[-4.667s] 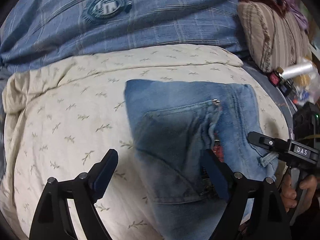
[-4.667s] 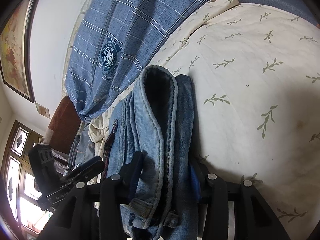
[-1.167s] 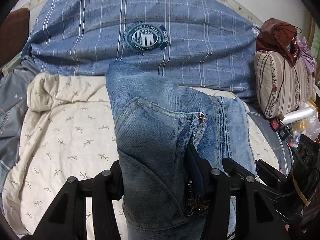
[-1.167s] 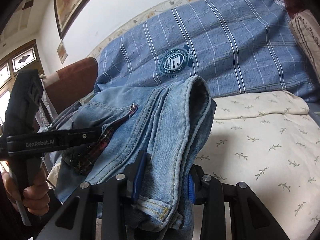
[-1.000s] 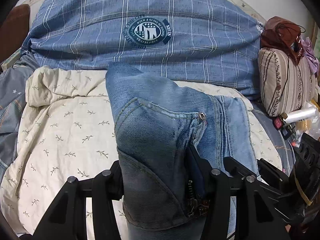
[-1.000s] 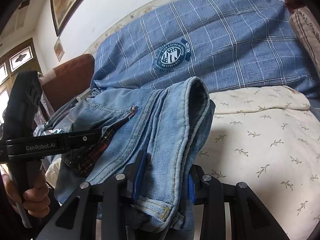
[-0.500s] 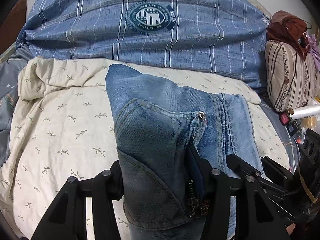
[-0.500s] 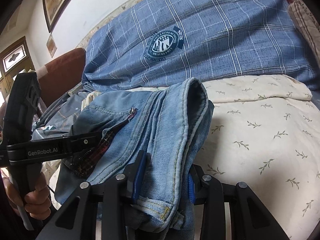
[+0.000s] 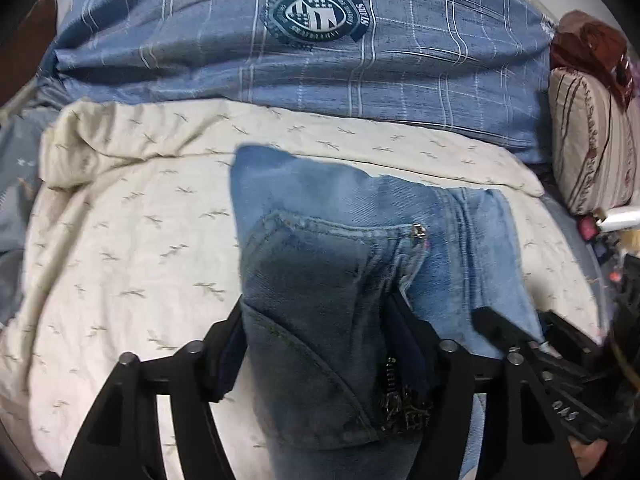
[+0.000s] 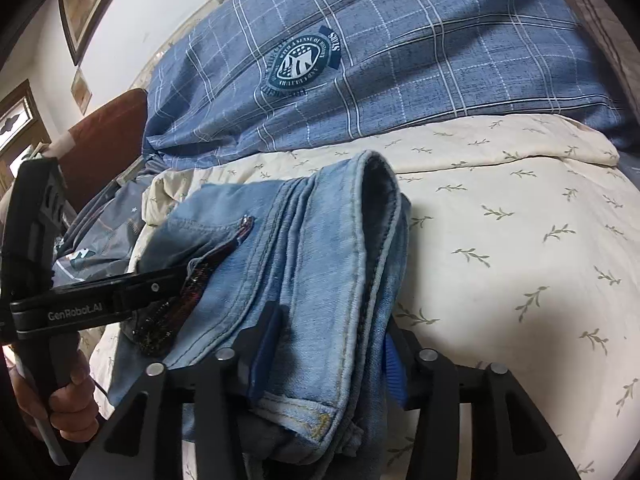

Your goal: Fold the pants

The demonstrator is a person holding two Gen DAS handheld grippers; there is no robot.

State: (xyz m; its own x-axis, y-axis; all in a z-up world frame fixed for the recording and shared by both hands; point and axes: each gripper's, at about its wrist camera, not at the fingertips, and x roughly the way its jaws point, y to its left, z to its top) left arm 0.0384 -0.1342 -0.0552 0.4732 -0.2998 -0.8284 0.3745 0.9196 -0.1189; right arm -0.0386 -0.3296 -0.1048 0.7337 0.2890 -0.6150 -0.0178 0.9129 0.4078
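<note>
The folded blue jeans [image 9: 320, 264] lie as a thick bundle over the cream leaf-print blanket [image 9: 120, 248], held at the near end by both grippers. My left gripper [image 9: 320, 344] is shut on the pocket and zipper side of the jeans. My right gripper [image 10: 328, 344] is shut on the stacked leg and hem side of the jeans [image 10: 320, 272]. The left gripper also shows in the right wrist view [image 10: 160, 284], clamped on the dark zipper part. The near ends of the jeans are hidden behind the fingers.
A blue plaid pillow with a crest [image 9: 312, 52] lies behind the blanket. A striped cushion [image 9: 592, 144] and small items stand at the right edge. A brown headboard [image 10: 108, 140] and grey bedding [image 10: 92, 252] are on the left.
The left gripper closed on the jeans and both lifted the bundle. Over the last second the bundle has come down and forward over the cream blanket, both grips unchanged.
</note>
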